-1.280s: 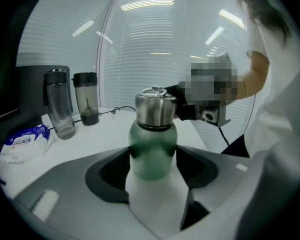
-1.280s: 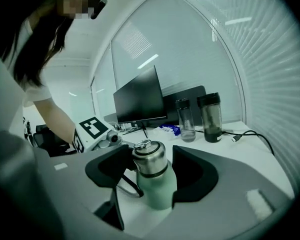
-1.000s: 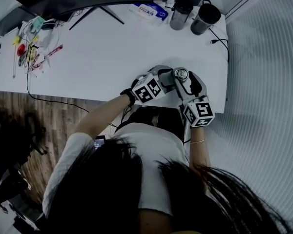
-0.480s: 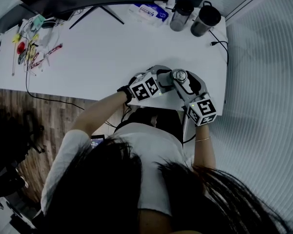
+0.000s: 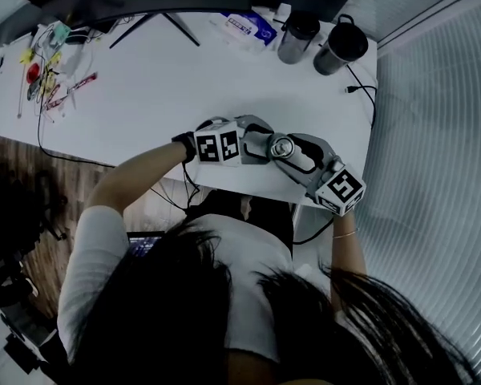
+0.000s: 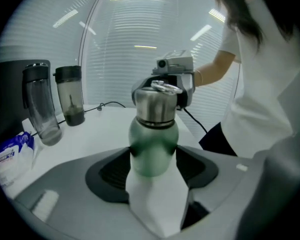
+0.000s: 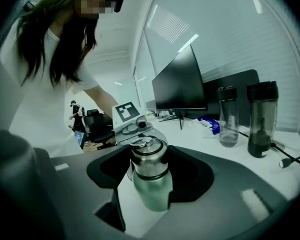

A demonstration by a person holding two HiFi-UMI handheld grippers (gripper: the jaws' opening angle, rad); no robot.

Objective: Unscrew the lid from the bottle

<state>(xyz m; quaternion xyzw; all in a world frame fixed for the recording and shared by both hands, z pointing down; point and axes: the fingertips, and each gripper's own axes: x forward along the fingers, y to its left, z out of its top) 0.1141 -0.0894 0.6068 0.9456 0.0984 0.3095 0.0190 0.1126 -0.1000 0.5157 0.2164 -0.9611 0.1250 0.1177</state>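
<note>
At the near edge of the table (image 5: 144, 87) the bottle (image 6: 152, 144) stands upright, its green body clamped in the left gripper (image 6: 154, 160), while the right gripper (image 7: 149, 171), jaws just closed in, grips the lid (image 7: 149, 158) on top.

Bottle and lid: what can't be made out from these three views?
Head view: the left gripper, shut on the bottle, and the right gripper, whose jaws have just been closing onto the lid, cover the green body; only the lid's top shows.
Both gripper views: the threads lie under the lid's skirt, so how far it is unscrewed cannot be told.
Left gripper view: the packet's print is too small and blurred.
</note>
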